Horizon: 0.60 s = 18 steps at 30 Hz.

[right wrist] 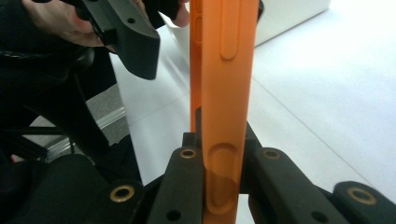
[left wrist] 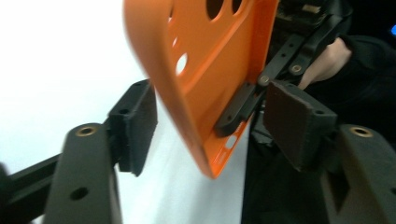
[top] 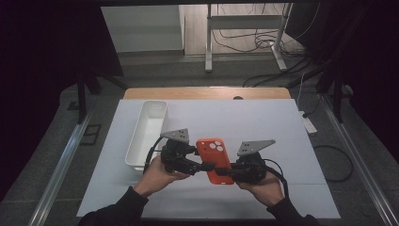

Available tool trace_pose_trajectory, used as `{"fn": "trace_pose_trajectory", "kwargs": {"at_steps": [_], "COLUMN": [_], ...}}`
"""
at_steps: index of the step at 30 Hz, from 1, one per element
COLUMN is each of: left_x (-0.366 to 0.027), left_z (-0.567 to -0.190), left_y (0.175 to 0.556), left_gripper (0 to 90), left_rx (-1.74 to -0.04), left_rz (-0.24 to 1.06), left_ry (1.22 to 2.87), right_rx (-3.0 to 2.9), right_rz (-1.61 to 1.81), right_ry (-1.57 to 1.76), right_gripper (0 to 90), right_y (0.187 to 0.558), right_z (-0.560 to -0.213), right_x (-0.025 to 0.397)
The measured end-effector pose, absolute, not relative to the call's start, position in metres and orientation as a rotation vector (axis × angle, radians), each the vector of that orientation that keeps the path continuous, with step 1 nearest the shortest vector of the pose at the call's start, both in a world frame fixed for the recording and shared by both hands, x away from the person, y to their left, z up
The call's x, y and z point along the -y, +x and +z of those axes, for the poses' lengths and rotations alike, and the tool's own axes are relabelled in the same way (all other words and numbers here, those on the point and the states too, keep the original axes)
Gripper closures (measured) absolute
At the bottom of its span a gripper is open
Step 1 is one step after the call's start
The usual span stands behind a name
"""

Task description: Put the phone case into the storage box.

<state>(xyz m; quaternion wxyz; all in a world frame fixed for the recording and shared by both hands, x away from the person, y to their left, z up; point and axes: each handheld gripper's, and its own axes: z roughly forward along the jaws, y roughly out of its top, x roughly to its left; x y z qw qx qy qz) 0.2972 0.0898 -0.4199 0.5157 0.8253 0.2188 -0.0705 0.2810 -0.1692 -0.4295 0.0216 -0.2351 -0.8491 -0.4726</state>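
Both grippers at orange phone case; right clamps.

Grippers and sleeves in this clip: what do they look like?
Both the left gripper and the right gripper are black, each topped by a grey three-cornered plate and trailing a black cable. Their fingers carry dark, rough-textured pads, with brass-coloured rivets at the joints. The person wears dark long sleeves.

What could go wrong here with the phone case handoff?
1. The right gripper pinches the orange phone case by one thin edge only; it could pivot or slip.
2. The left gripper is open around the case's other end; closing off-centre may flex the soft shell or knock it loose.
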Motion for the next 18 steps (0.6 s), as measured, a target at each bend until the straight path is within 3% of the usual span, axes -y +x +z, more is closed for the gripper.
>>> {"fn": "trace_pose_trajectory", "kwargs": {"at_steps": [9, 18], "left_x": [-0.095, -0.101], "left_z": [-0.418, -0.418], "left_y": [0.298, 0.300], "left_gripper": [6.9, 1.7], "left_rx": [-0.601, -0.691], "left_rz": [-0.053, 0.070], "left_ry": [2.008, 2.043], "right_rx": [2.678, 2.732], "right_rz": [-1.490, -1.484], "right_ry": [-0.795, -0.865], "right_gripper": [85.4, 85.3], "right_y": [0.282, 0.283], "right_z": [-0.428, -0.429], "right_x": [0.175, 0.179]}}
